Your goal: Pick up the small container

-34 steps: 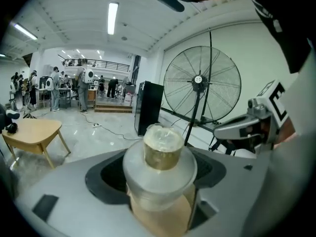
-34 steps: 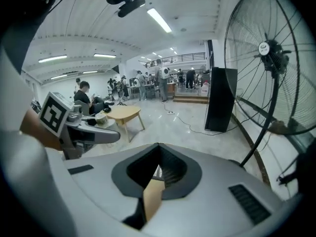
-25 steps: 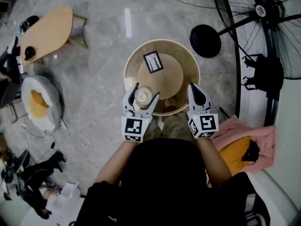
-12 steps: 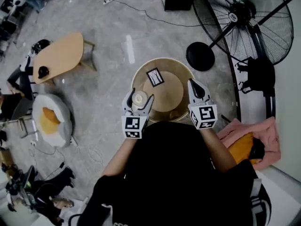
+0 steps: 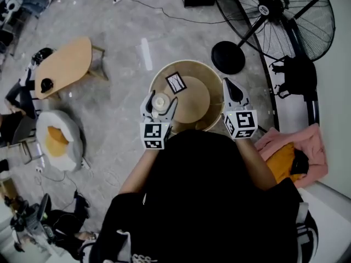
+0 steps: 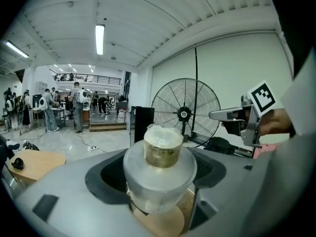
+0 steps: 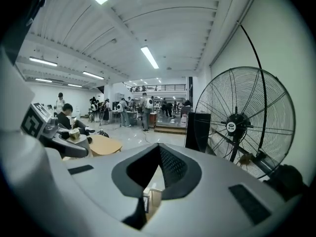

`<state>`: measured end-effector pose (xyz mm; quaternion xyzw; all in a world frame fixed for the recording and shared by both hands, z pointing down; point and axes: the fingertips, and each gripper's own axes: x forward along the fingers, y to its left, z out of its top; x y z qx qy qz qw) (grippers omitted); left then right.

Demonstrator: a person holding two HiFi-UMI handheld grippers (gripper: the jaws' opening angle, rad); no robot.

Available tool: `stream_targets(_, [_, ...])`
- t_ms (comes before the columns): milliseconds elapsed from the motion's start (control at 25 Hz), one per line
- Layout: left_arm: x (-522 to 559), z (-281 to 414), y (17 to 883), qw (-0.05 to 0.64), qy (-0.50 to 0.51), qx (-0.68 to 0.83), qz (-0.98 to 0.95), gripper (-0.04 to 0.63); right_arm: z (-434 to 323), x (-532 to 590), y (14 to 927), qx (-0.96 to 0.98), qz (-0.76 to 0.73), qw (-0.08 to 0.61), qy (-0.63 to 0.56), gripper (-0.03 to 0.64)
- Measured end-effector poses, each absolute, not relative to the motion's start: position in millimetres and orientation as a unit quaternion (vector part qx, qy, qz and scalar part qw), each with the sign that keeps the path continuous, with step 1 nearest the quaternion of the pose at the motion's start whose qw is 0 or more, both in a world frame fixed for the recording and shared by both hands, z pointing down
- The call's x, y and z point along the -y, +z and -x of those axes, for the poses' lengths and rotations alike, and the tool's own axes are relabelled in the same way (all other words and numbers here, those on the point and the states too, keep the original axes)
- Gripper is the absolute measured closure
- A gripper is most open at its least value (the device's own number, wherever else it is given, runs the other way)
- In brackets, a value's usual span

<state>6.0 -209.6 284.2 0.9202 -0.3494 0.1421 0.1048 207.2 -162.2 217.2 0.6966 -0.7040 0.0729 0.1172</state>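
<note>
Gripping the small container (image 6: 162, 151) from both sides, the left gripper (image 5: 160, 98) has its fingers narrowed onto the wide pale collar, over the left edge of the round wooden table (image 5: 194, 104).

Orientation: the container stands upright, with its long axis vertical. Its pale, rounded top points up, and a yellowish band shows just under that top. In the head view only the round top is seen, facing the camera. In the left gripper view a tan surface shows below the container, between the fingers.

Right gripper (image 5: 230, 85): its fingers are brought together to a point and carry nothing. It sits at the table's right edge, well apart from the container and level with the left gripper.

Markings: a white card (image 5: 176, 82) lies flat on the table beyond the container. It bears a black square frame, and no words on it can be read. The cube on each gripper shows black-and-white square patterns without lettering. The hub of the large standing fan (image 7: 237, 124) carries a small label that is too small to read.
</note>
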Motion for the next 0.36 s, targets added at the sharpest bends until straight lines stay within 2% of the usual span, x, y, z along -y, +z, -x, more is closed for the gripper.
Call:
stream_targets(160, [236.2, -20.7, 293.3, 0.129, 0.141, 0.342, -0.920, 0.238, -214.5, 188.4, 215.1, 0.700, -0.695, 0.149, 0.066, 0.596])
stream_targets(360, [204.9, -60.9, 297.4, 0.113, 0.150, 0.337, -0.923, 0.238, -251.2, 153.8, 213.9, 0.700, -0.701, 0.121, 0.064, 0.595])
